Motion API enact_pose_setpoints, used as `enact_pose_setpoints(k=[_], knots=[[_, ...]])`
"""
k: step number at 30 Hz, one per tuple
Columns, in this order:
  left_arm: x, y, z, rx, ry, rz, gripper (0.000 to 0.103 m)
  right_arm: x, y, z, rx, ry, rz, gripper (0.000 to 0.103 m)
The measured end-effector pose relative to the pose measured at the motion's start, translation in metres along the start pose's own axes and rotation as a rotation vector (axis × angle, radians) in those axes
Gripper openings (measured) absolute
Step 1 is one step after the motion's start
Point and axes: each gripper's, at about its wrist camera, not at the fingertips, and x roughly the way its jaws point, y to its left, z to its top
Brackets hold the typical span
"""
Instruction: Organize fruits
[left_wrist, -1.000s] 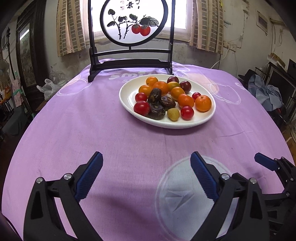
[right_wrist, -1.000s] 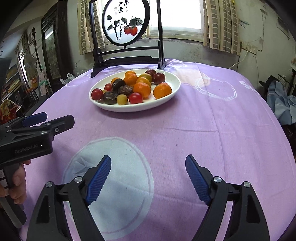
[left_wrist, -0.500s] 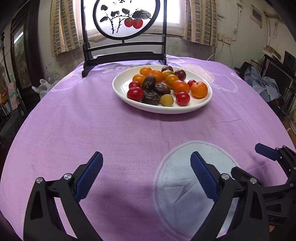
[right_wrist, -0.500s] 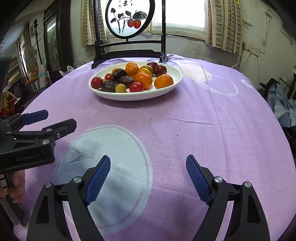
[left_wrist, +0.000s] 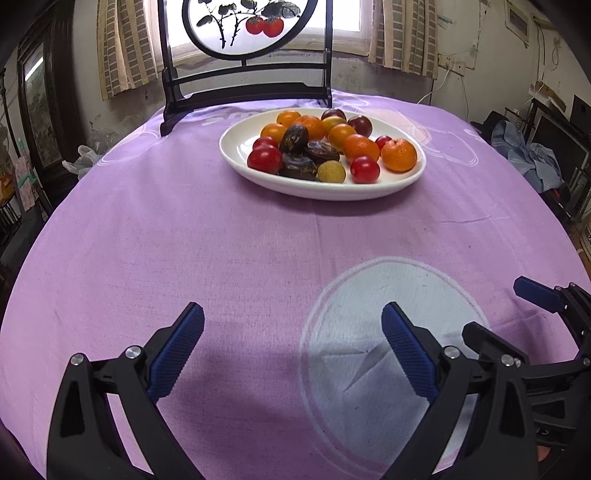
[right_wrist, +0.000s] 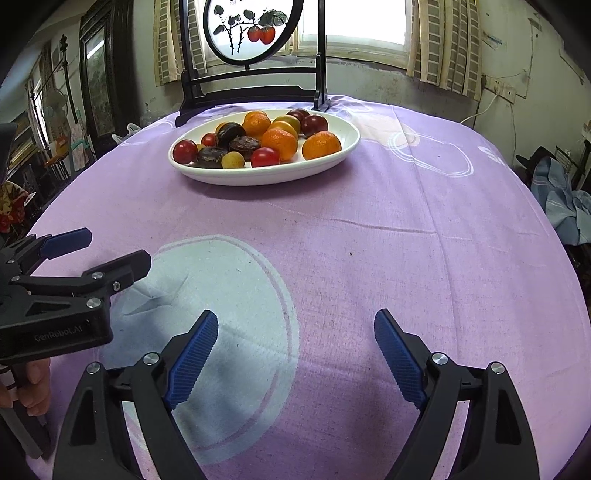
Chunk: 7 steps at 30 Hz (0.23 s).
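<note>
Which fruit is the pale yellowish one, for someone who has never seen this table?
Find the white oval plate on the purple tablecloth, before the black-framed screen. At its near rim, the pale yellow-green fruit lies between a dark wrinkled fruit and a red tomato. It alone is pale.

- Left gripper (left_wrist: 291, 347): black plastic frame, two fingers with ribbed blue pads (left_wrist: 177, 354), silver screw heads at the joints.
- Right gripper (right_wrist: 295, 358): same black frame, blue ribbed pads, silver screws.
- Grey "GenRobot.AI" lettering on the left gripper's body.
- Bare-skinned hand (right_wrist: 27, 384) on its handle.
</note>
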Motion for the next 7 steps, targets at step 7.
enact_pose_setpoints(k=[7], knots=[[0.0099,-0.0039,-0.0072,0.005,0.050,-0.003,0.096,0.0058,-0.0011,-0.0052,0.018,0.044,-0.003,0.089]])
